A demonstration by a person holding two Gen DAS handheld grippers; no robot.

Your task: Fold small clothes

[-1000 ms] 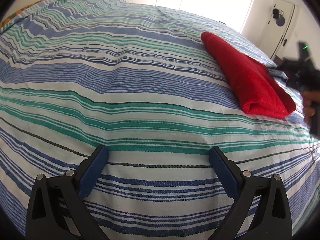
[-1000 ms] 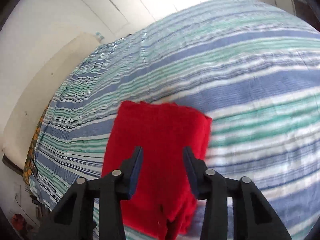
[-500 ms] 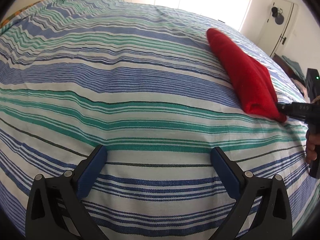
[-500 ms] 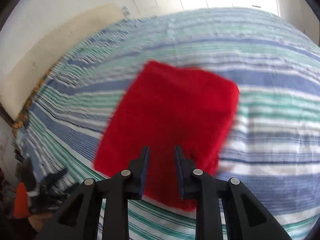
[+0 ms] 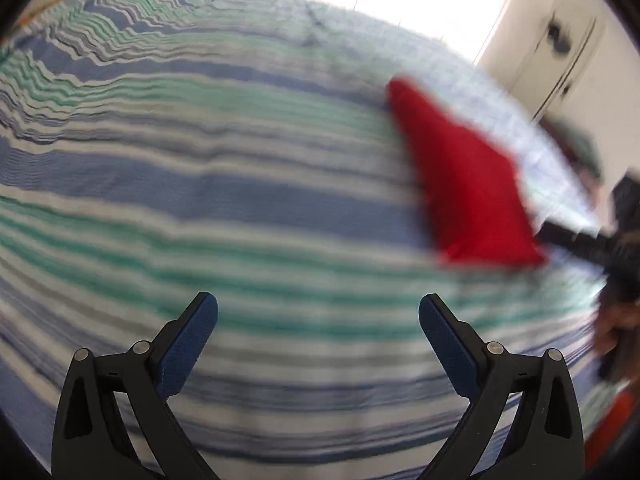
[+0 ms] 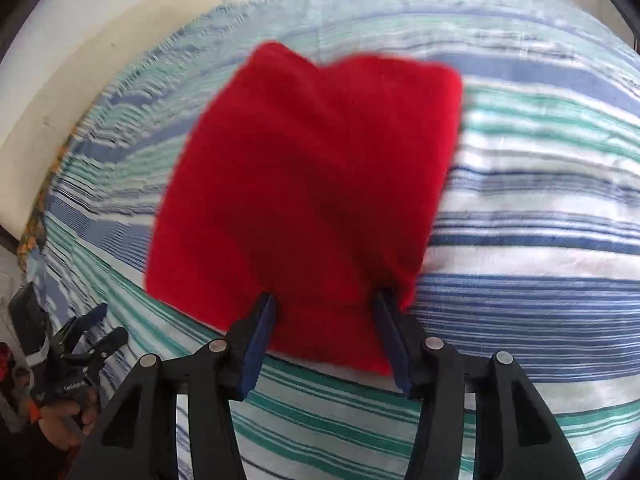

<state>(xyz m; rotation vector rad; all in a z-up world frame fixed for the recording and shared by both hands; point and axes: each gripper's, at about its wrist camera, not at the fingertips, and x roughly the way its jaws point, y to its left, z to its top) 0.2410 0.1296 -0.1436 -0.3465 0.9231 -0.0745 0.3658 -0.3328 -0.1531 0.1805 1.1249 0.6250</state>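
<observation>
On the striped bed (image 6: 540, 208) the red cloth (image 6: 312, 184) lies as a flat, squared packet with what look like doubled edges, so I judge the folding of this piece done or very nearly so; no other garment waiting to be folded shows in either view, though both are smeared by motion. What may remain is to let go cleanly and perhaps square the packet. My right fingers (image 6: 326, 336) are half spread and opening, with the near edge of the cloth lying between them; the pads stand at either side of that edge and I cannot see them pressing it, so I take the grip as released or releasing. Seen from my left wrist, the same cloth (image 5: 468, 184) sits far over to the right on the bed (image 5: 200, 200), with my right fingers at its near corner. My left fingers (image 5: 318, 336) are spread wide above bare bedsheet, well apart from the cloth, holding and touching nothing.
</observation>
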